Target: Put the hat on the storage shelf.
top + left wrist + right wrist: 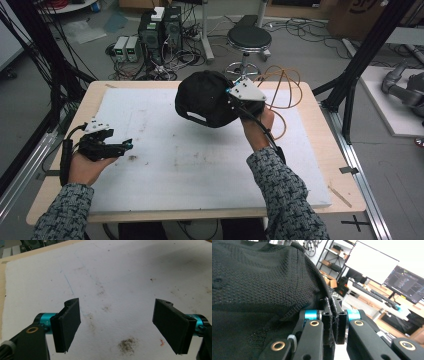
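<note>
We find no brand, label or legible writing on any surface; the monitor (pixel 405 282) in the right gripper view shows lit content too small to read. Count: we note one black cap (pixel 207 97), two hand-held grippers, one white foam board (pixel 165 165) on one light wooden table (pixel 327 150), one round black stool (pixel 249 37) beyond the far edge, and a looping orange cable (pixel 285 85) behind the right gripper. The right gripper (pixel 235 102) holds the cap lifted clear of the board, over its far right part; in the right gripper view its jaws are pressed nearly together with a fold of the cap's black mesh fabric (pixel 257 285) pinched between them, the crown bulging to the left of the jaws. A grey three-cornered plate (pixel 247 90) sits on top of that gripper, and the right hand (pixel 257 127) grips it from below. The left gripper (pixel 125 145) rests low over the board's near left edge, held in the left hand (pixel 87 167), well apart from the cap. In the left gripper view we see the left gripper (pixel 116 325) with jaws spread wide and nothing between them, only stained white board (pixel 120 277) with one dark brown smudge (pixel 128 345) near the bottom and a faint blue line (pixel 68 283). Both sleeves are a grey patterned knit (pixel 285 195). On the floor beyond the table we see computer towers (pixel 160 30) among tangled cables.
</note>
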A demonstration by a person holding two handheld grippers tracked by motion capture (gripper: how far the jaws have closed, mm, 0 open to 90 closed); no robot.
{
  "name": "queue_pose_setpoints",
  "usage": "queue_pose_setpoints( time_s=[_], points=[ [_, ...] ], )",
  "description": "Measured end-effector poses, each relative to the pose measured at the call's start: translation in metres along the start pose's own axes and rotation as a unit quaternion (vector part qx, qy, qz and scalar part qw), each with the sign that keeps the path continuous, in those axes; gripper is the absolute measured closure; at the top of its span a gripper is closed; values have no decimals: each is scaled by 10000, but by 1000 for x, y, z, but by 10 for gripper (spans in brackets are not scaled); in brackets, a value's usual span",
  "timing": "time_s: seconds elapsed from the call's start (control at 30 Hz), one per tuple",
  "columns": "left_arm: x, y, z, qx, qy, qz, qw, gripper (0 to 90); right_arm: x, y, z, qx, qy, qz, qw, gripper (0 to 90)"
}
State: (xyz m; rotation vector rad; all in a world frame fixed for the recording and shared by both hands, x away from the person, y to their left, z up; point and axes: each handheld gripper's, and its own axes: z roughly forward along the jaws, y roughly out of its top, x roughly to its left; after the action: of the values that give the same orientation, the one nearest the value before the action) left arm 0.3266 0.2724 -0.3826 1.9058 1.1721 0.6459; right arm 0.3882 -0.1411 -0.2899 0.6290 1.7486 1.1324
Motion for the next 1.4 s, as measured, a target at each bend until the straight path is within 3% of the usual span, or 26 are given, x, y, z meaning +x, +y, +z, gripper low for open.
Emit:
queue_pose_setpoints(
  time_s=[0.3,0.43,0.6,0.73,1.1,1.4],
  points=[
    [0,1,0,14,38,-13,10000,227,-19,12,-6,-183,39,103,9998,889],
    [-1,2,1,25,23,1,10000,227,-32,16,-11,-287,37,332,9990,889],
    [-4,3,3,31,7,11,10000,227,-43,22,-16,-391,-66,231,9989,889],
    [-5,3,5,32,6,14,10000,228,-51,26,-21,-466,-84,280,9985,889],
    [-4,4,2,30,39,15,10000,229,-63,37,-28,-710,-198,196,9971,889],
    [-3,1,1,33,58,-26,10000,229,-90,42,-38,-843,-381,180,9955,889]
  ],
)
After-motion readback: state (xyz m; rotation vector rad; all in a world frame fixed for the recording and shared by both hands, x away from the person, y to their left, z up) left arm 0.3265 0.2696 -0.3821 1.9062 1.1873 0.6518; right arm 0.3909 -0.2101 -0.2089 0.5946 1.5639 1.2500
